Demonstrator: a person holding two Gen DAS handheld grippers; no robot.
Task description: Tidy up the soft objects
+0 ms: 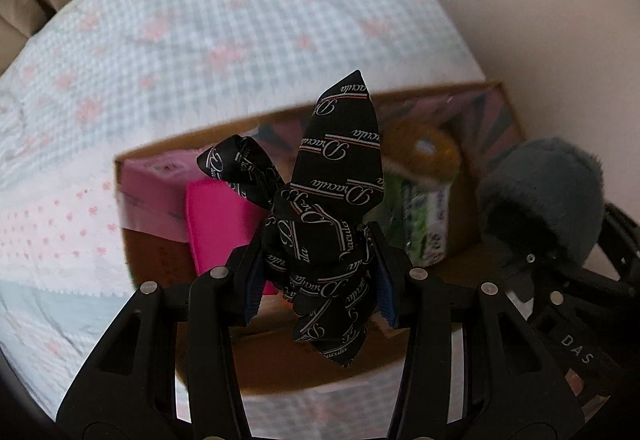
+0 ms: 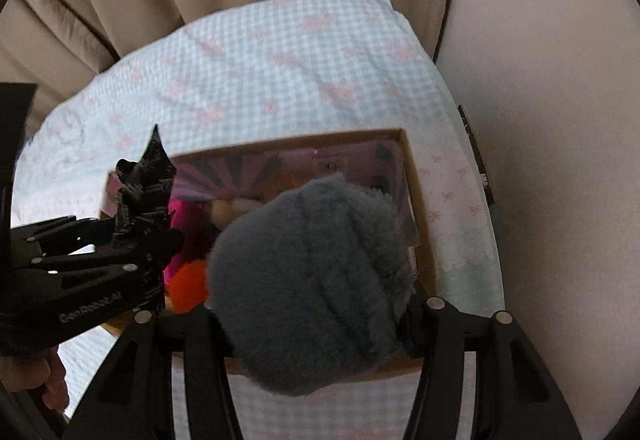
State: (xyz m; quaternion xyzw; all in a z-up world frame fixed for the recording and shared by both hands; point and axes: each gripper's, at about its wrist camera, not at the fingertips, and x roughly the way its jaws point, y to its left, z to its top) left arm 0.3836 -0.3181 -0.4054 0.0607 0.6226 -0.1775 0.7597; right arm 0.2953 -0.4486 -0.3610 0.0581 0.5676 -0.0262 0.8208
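Left wrist view: on the left, the cardboard box (image 1: 120,175) sits on the checked bedspread (image 1: 200,39) and already holds a pink folded item (image 1: 152,191), a magenta pad (image 1: 216,215), a brown plush (image 1: 424,151) and a green-white pack (image 1: 424,220), so part of the sorting looks done. In the middle, the left gripper (image 1: 320,264) is clenched on a bunched black printed scarf (image 1: 340,167), held above the box opening, not yet dropped. At the far right edge, the grey fluffy item (image 1: 552,199) shows in the other tongs. Right wrist view: at left the left gripper (image 2: 132,240) with the scarf (image 2: 144,191) hangs over the box's near-left corner; something orange (image 2: 188,288) lies inside. Centre-right, the right gripper (image 2: 316,320) grasps the grey fluffy item (image 2: 312,280), its fingers mostly hidden by the fur, above the box (image 2: 416,199). Judgement: late stage; both held pieces remain to be released into the box. Nothing else loose shows on the bedspread (image 2: 280,59), though much of it is hidden.
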